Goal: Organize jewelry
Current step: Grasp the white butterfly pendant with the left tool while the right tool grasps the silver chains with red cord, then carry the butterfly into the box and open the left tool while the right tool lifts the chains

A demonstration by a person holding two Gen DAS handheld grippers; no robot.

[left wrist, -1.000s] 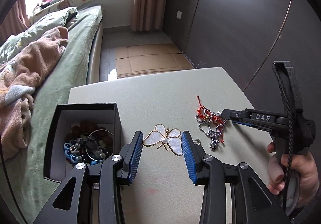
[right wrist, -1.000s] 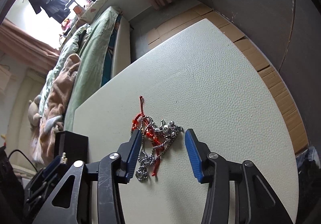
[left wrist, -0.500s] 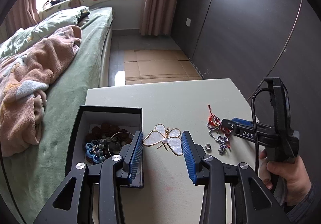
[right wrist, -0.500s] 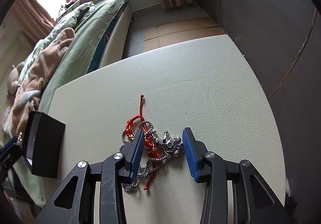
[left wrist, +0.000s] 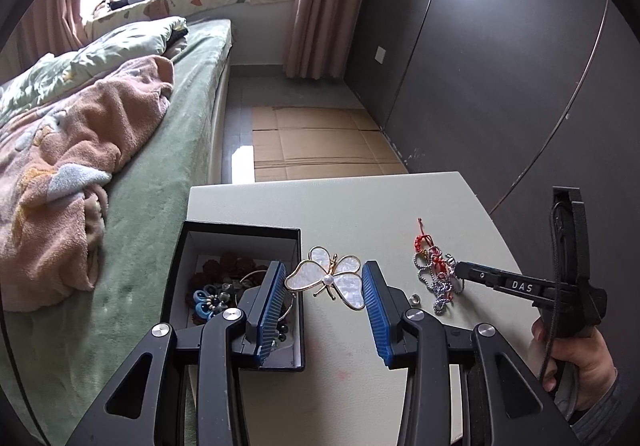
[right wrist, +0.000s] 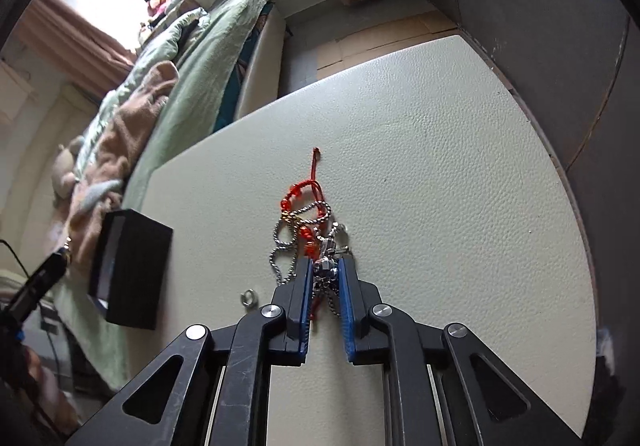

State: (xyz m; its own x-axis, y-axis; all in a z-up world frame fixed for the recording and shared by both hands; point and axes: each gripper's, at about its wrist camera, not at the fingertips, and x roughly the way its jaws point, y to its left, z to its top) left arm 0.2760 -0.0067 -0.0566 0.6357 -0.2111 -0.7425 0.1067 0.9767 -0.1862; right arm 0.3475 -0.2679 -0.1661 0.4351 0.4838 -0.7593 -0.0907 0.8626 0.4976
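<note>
A pearly butterfly brooch [left wrist: 330, 277] hangs between the fingers of my left gripper [left wrist: 324, 286], which holds it above the table next to the open black jewelry box [left wrist: 240, 242] with beads and bangles inside. My right gripper [right wrist: 325, 278] is shut on a tangle of silver ball chain and red cord [right wrist: 308, 230] lying on the pale table; the tangle also shows in the left wrist view [left wrist: 434, 270]. A small silver ring [right wrist: 248, 296] lies left of the right gripper; it also shows in the left wrist view [left wrist: 415, 299].
The table [right wrist: 460, 186] is pale and textured, with a curved right edge. A bed with green cover and pink blanket [left wrist: 80, 150] lies left of it. A dark wardrobe wall [left wrist: 500, 66] stands to the right. Cardboard covers the floor beyond.
My right gripper has closed on the chain tangle. My left gripper has risen and drawn back with the brooch. A small ring has come loose onto the table.
</note>
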